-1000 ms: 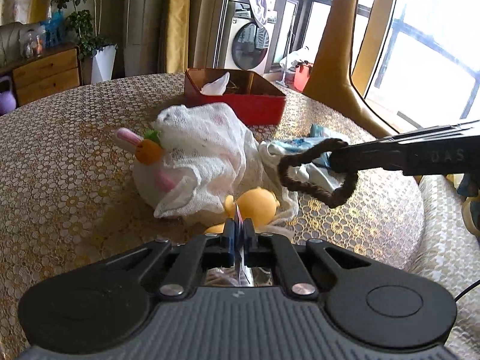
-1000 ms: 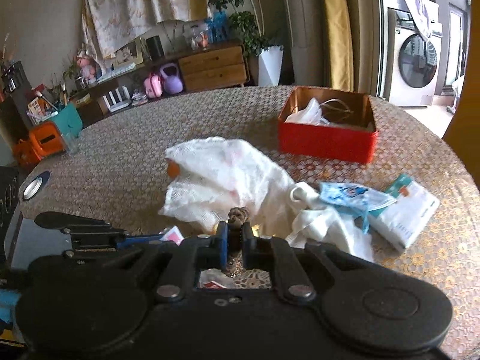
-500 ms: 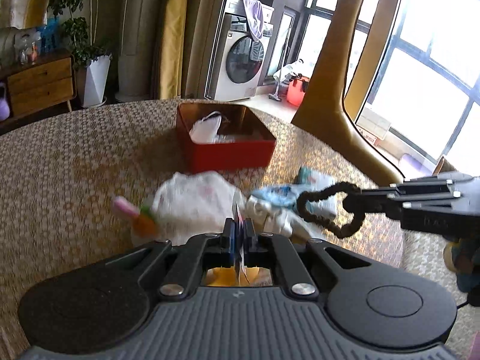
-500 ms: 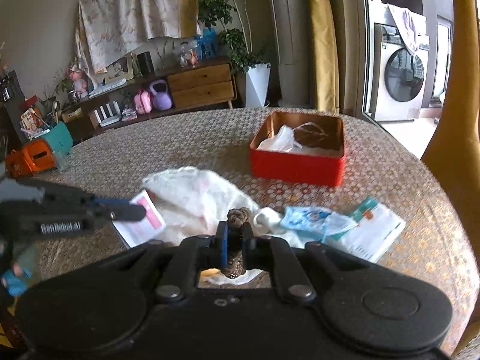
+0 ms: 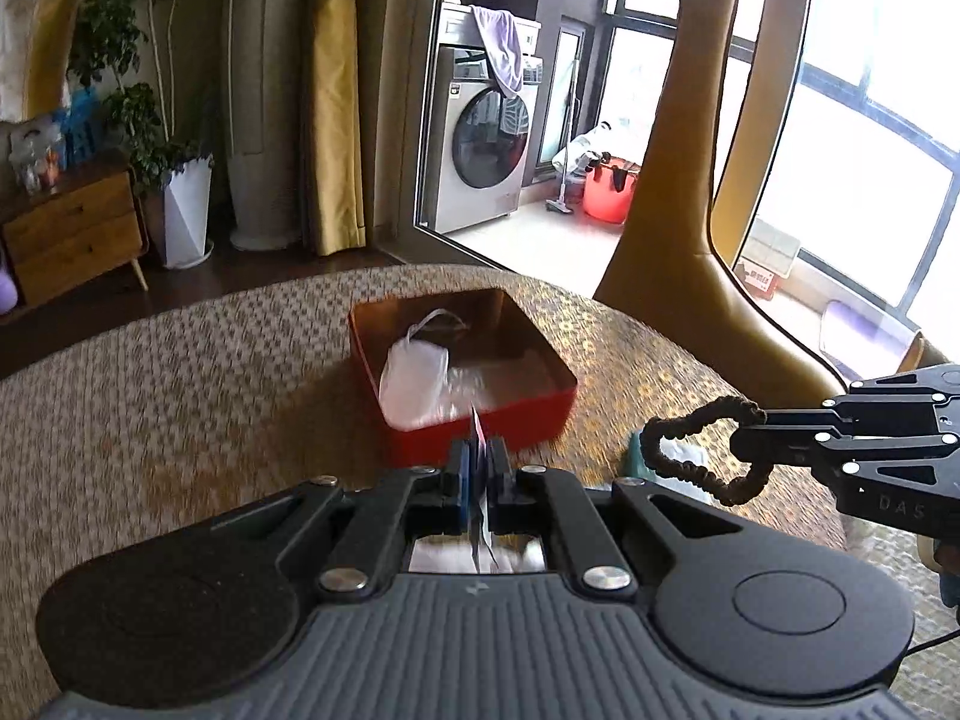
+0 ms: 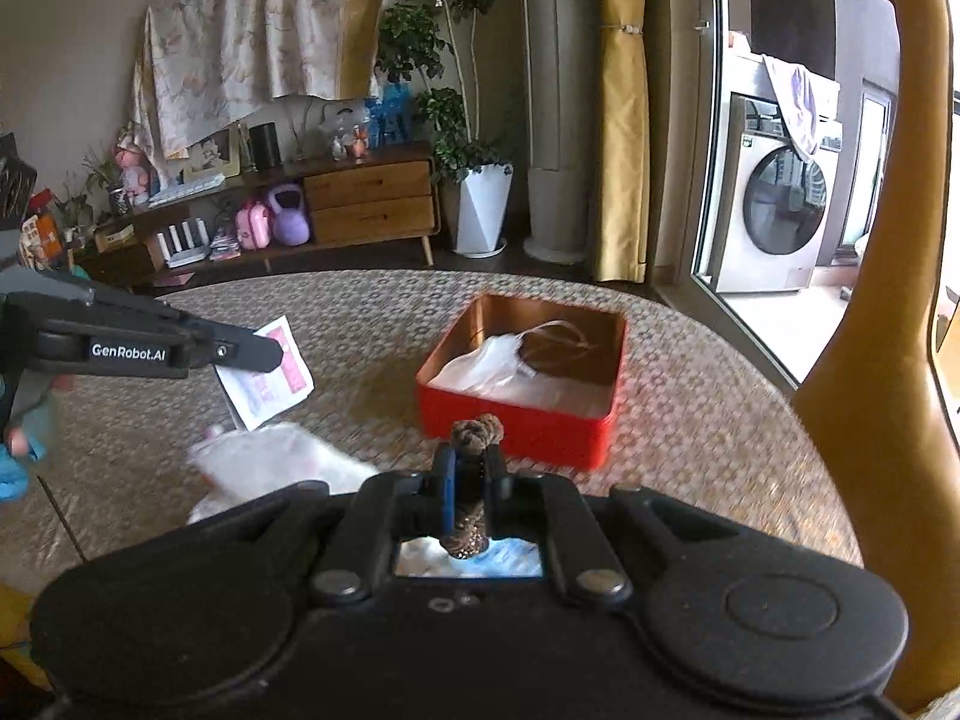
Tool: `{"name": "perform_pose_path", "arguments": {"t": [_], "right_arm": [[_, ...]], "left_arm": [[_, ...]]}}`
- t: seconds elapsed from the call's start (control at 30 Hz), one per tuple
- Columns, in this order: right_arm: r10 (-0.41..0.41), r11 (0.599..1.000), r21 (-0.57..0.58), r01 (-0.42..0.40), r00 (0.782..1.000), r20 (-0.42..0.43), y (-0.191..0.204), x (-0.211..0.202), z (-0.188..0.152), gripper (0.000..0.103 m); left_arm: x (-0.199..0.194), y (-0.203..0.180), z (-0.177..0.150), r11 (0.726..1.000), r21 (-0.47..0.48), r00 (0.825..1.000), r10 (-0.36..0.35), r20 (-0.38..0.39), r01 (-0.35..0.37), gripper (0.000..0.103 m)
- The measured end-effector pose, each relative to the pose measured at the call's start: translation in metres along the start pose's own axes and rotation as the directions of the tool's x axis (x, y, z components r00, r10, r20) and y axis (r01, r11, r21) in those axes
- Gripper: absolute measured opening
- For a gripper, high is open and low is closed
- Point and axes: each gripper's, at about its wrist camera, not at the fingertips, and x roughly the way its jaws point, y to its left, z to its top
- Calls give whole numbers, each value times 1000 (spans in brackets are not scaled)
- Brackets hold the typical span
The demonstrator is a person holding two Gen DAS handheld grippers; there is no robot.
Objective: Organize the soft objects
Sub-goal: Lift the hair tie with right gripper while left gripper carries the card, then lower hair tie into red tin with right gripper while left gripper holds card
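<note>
Now left claw [image 5: 478, 468] pinching packet [image 6: 264, 371] edge-on — right claw [image 6: 470, 468] pinching hair tie [image 5: 705, 449], loop pointing leftward.

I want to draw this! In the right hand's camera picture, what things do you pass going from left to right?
Left gripper holding a pink-and-white packet → red box on the table → washing machine → tall yellow chair back.

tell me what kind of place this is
Most likely a lived-in home, a living or dining room: a washing machine behind a glass door, a wooden sideboard crowded with toys and a potted plant, and a round table with a woven cover.
</note>
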Motion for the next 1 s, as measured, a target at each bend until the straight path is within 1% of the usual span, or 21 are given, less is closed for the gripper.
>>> {"name": "perform_pose_path", "arguments": {"t": [0.17,0.3,0.5,0.6,0.87,1.0], "right_arm": [[-40,999,-16,40,999,2,-17,26,19,8],[-56,998,-19,56,998,-1,-29,49,29,8],[-76,997,-32,75,997,-20,-41,88,38,8],[-80,996,-42,78,996,-32,-42,107,42,8],[-69,997,-23,67,995,-71,-50,156,45,8],[-66,998,-20,64,993,-94,-52,175,40,8]], "left_arm": [[33,-2,25,1000,12,1000,14,-7,-14,5],[63,-4,44,1000,23,1000,17,-13,-17,5],[106,-8,66,999,40,1000,21,-22,-20,5],[129,-7,74,1000,21,999,13,-39,-12,5],[191,0,84,999,-34,995,-3,-102,0,5],[217,3,84,999,-40,992,19,-122,-24,5]]}}
